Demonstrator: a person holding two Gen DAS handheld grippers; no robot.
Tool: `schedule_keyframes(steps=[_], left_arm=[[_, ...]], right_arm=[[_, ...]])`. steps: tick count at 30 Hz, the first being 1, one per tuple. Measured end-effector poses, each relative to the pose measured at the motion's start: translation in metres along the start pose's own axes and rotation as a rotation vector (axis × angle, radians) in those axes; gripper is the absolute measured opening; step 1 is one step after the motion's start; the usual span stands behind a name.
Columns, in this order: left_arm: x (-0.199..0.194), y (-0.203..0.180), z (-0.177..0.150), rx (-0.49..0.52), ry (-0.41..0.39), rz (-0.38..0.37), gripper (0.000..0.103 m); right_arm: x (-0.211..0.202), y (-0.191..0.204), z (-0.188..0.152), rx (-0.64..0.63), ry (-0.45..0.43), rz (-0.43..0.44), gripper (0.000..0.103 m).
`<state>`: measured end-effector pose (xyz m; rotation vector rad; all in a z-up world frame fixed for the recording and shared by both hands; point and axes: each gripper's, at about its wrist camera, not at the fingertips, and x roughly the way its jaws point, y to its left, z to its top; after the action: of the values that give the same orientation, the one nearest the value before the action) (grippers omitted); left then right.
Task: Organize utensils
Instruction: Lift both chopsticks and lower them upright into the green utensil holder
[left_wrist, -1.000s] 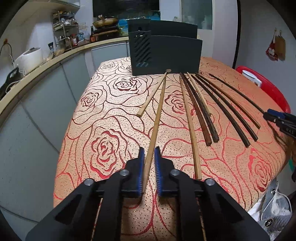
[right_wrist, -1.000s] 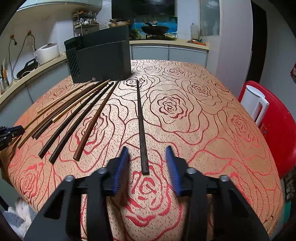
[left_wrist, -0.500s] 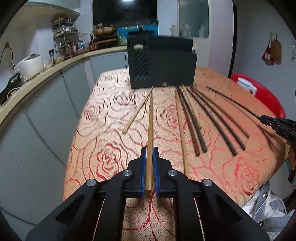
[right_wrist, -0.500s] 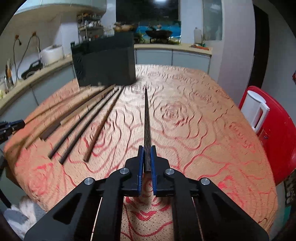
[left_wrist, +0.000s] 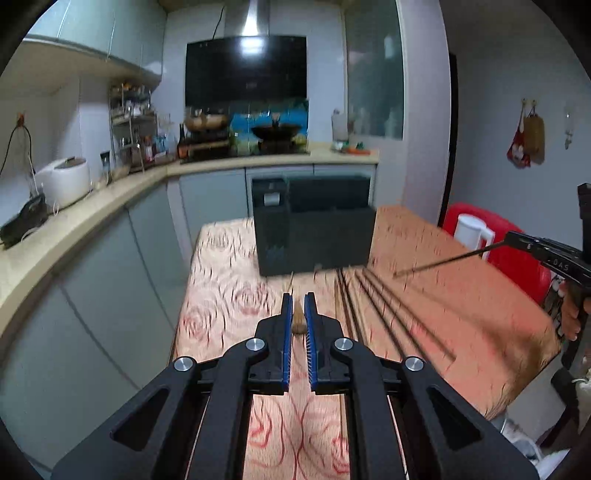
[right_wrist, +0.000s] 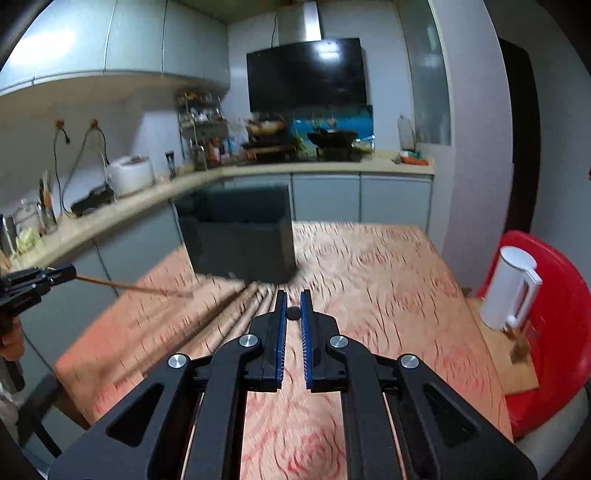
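Each hand-held gripper, left and right, is clamping a chopstick, likely heading for the black holder mid-frame.

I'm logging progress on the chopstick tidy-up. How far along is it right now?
Early, as far as the blurred frames show. In hand: the left gripper pinches a light wooden chopstick, and the right gripper pinches a dark chopstick, both lifted off the table. Left: a row of chopsticks lying before the black box.
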<state>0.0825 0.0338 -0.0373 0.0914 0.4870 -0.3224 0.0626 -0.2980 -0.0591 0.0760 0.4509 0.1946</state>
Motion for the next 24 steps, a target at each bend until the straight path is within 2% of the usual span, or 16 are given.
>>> schedule_keyframes(steps=[6,15,24], left_arm=[[0.015,0.008,0.043,-0.007,-0.037,-0.014,0.006],[0.046,0.017,0.119,0.012,-0.021,-0.025,0.006],[0.045,0.015,0.197,0.028,-0.075,-0.062,0.006]], right_arm=[[0.02,-0.002,0.042,0.003,-0.015,0.029,0.008],[0.057,0.001,0.11,0.003,0.019,0.056,0.008],[0.064,0.012,0.185,0.008,-0.035,0.099,0.008]])
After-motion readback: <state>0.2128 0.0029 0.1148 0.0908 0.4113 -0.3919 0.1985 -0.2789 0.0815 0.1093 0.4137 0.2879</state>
